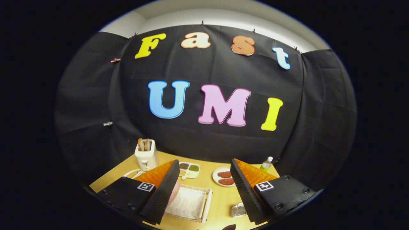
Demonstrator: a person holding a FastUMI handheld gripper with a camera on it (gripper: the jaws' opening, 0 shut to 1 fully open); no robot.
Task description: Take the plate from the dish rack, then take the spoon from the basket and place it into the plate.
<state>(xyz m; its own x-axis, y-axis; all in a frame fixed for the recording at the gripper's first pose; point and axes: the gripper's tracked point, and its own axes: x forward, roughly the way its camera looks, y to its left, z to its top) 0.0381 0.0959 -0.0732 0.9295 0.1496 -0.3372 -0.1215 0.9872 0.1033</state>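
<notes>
Table (220, 204): dish rack (191, 203) between the spread tongs (204, 191), plate (174, 191) at its left end. Beyond: toaster (146, 155) left, divided tray (189, 170) and meat dish (223, 177) centre, bottle (266, 164) right.

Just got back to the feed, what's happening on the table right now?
The gripper hangs over the wooden table with its jaws wide open and holding nothing. Between them lies the white dish rack, with a pink plate at its edge beside one finger. A metal basket sits near the other finger. Beyond are a toaster, a divided tray, a plate of meat and a bottle. Nothing is picked up yet.
</notes>
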